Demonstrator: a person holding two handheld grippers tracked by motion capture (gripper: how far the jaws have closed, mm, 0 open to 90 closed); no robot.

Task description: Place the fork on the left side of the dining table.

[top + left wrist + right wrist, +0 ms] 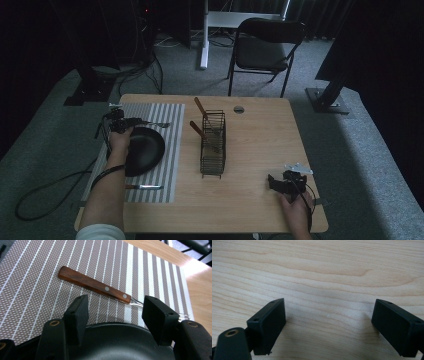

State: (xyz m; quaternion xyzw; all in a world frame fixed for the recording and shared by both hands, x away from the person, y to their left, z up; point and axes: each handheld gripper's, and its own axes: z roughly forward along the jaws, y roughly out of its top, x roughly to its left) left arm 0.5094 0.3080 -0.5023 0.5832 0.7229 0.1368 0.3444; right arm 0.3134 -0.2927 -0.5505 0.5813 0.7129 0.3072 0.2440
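On the striped placemat (170,150) at the bench's (260,200) nine o'clock side lies your wooden-handled fork (95,286), just beyond the black plate (145,150) toward twelve o'clock. Your left gripper (116,311) hovers over the plate's far rim with its fingers (78,315) spread apart and nothing between them; in the left gripper view the fork's handle runs across the mat just past them, its metal neck disappearing behind the right-hand finger. A knife (145,187) lies on the mat at the plate's six o'clock. At the bench's centre stands a wire caddy (213,145) with two wooden handles (200,107) sticking up out of it. Your right gripper (278,183) sits low at about five o'clock, fingers (268,322) wide apart over bare wood.
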